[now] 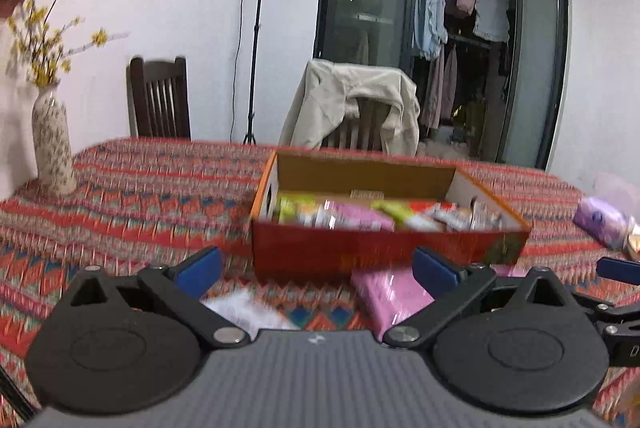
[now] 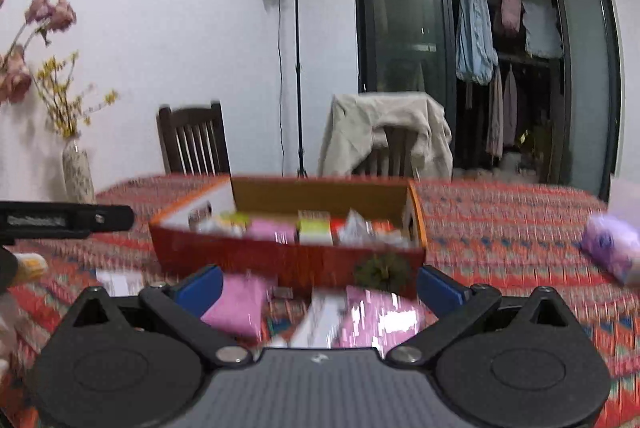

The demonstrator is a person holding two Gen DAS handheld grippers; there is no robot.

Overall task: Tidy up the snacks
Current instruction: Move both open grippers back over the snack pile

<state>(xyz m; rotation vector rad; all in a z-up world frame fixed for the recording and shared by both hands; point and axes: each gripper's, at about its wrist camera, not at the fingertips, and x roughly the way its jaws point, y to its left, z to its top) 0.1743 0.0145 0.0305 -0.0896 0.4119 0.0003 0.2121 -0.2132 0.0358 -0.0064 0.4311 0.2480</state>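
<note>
Left tongs (image 1: 316,266) spread wide, empty; right tongs (image 2: 318,286) likewise, low over pink packets (image 2: 380,316), probably lining up a pick. Box (image 1: 384,248) at 12 o'clock, partly filled with snacks. Purple pack (image 1: 600,222) lay loose at 2 o'clock.

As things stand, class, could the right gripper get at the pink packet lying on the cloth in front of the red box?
Probably yes. The right gripper is open and empty, and the pink packet lies just ahead by its left finger, outside the red box. Nothing appears to block it, though the view is blurred.
</note>
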